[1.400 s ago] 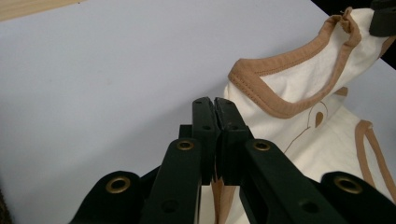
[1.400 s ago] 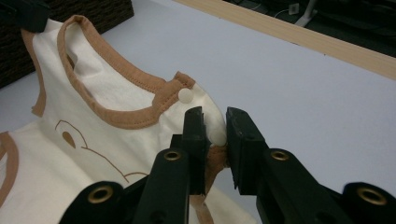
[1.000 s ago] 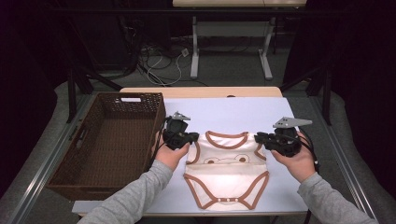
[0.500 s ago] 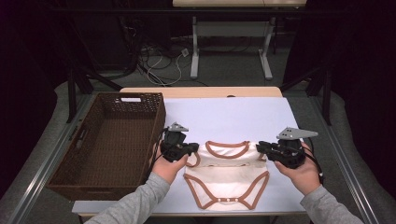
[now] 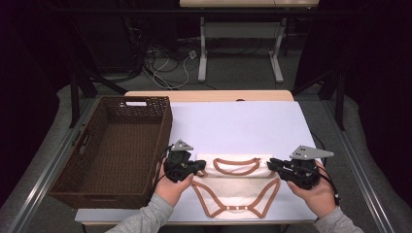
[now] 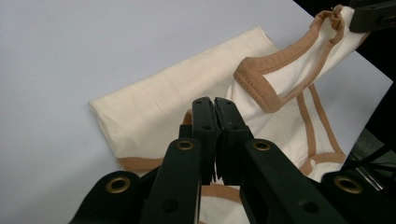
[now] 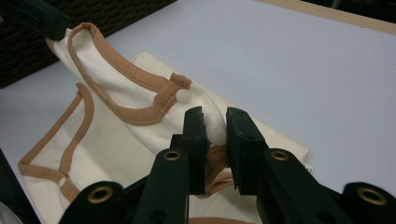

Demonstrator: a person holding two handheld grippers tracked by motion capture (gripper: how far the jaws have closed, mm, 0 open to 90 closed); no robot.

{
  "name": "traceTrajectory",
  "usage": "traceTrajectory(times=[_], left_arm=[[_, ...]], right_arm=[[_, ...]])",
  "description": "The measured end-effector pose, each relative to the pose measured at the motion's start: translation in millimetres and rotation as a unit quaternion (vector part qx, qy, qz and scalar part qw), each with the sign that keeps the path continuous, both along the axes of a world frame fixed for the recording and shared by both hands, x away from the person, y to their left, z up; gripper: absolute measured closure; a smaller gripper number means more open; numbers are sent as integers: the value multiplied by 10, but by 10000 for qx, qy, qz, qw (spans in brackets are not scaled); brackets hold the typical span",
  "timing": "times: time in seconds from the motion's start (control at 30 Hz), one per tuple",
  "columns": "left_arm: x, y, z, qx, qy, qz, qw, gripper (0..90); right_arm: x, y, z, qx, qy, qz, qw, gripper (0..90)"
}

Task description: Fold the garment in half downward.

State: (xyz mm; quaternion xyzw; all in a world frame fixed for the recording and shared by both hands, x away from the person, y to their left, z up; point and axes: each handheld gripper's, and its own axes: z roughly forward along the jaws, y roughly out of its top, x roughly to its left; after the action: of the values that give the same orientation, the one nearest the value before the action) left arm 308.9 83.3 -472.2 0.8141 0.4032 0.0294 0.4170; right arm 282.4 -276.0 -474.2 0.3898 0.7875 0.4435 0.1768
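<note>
A cream baby bodysuit (image 5: pixel 236 188) with tan trim lies near the front edge of the white table (image 5: pixel 233 121), its snap end toward the person. My left gripper (image 5: pixel 199 168) is shut on the bodysuit's left shoulder and holds it just above the table. My right gripper (image 5: pixel 272 164) is shut on the right shoulder. The left gripper view has my left gripper (image 6: pixel 215 105) pinching the fabric, with the neckline (image 6: pixel 275 77) stretched toward the other gripper (image 6: pixel 373 14). In the right gripper view my right gripper (image 7: pixel 215 125) clamps a cream fold of the bodysuit (image 7: pixel 121 140).
A dark brown wicker basket (image 5: pixel 167 127) stands on the left of the table, close to my left hand. The far half of the white tabletop is bare. Beyond the table are cables and the legs of another table (image 5: pixel 204 53).
Both grippers have moved toward the person, carrying the bodysuit's shoulders with them. The garment's upper part now lies folded over its lower part, nearer the front edge.
</note>
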Motion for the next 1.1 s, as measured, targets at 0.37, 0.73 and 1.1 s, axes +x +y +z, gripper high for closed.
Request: traceTrajectory(times=[0.37,0.73,1.1], left_arm=[[-161,7,-143,-20,-8,-51,10000,878],[-297,13,-320,-70,-62,-105,9999,879],[-428,16,-446,-128,-35,-129,9998,879]], right_arm=[[-158,-1,-135,55,13,9,10000,780],[-278,0,-269,56,87,14,9999,779],[-381,-28,-372,175,98,9,9998,780]])
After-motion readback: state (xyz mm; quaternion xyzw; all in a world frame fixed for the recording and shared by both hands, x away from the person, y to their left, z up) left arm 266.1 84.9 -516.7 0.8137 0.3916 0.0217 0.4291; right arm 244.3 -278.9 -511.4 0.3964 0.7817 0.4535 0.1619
